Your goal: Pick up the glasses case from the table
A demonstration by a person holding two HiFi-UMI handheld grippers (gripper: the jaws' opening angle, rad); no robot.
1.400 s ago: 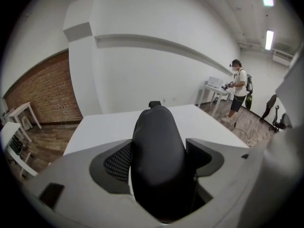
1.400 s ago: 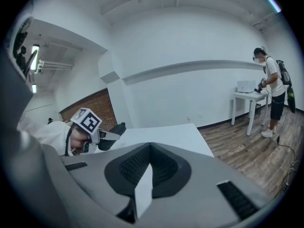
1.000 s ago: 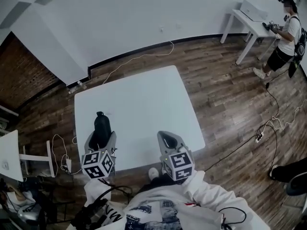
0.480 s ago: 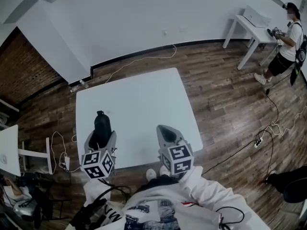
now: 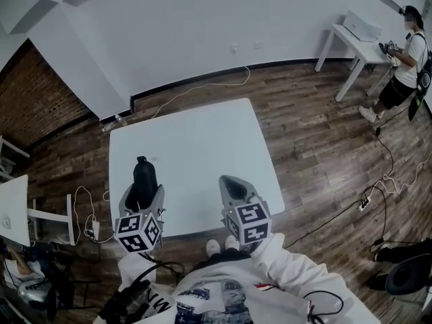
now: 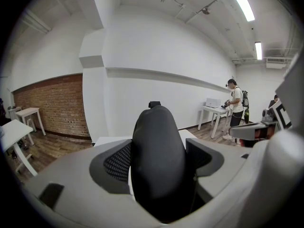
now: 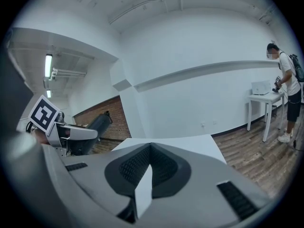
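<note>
Gripping the glasses case [image 5: 144, 171] upright, my left gripper [image 5: 142, 198] is clamped on it over the table [image 5: 202, 140] at its near-left corner. I judge it lifted; an even squeeze should prevent slipping. My right gripper [image 5: 235, 191] is pinched together, empty.

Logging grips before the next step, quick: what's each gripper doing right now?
Left gripper: closed on the glasses case.
Right gripper: closed, empty.

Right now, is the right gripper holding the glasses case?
No: the glasses case sits clamped in the left gripper, while the right gripper is shut on nothing.
</note>
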